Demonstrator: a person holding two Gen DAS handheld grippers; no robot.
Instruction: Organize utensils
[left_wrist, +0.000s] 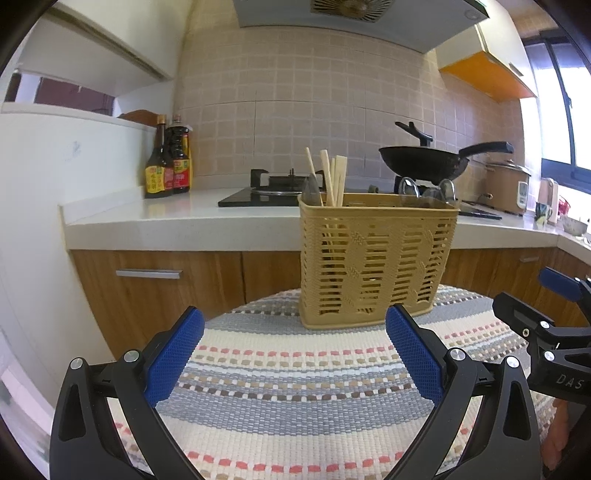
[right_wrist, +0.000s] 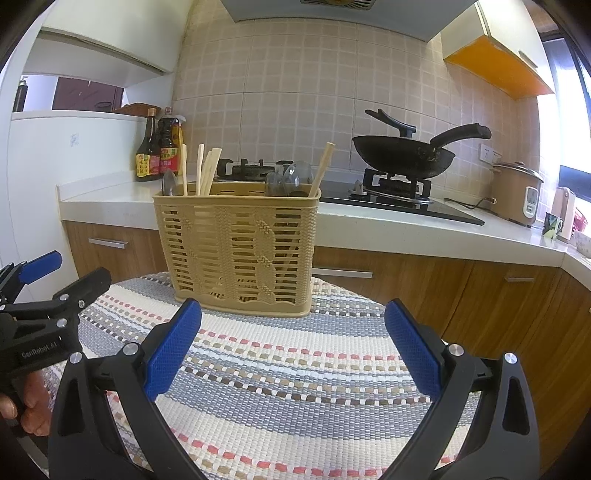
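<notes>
— So, the claws?
— Left gripper (left_wrist: 295, 354) and right gripper (right_wrist: 293, 349) both gape wide, empty, above the striped mat (right_wrist: 295, 387).
— Utensils?
— Chopsticks (right_wrist: 207, 170) upright in the beige utensil basket (right_wrist: 240, 247) on that mat.

Daylight pours in from a window (left_wrist: 569, 122) at the far right, blown out to white in both views. The room is bright and evenly lit, with soft, faint shadows. The glossy white surface (right_wrist: 406, 225) reflects a pale sheen. Fisheye distortion bows straight edges, and black vignetting fills the corners. Focus is mostly sharp; the left margin smears slightly.
</notes>
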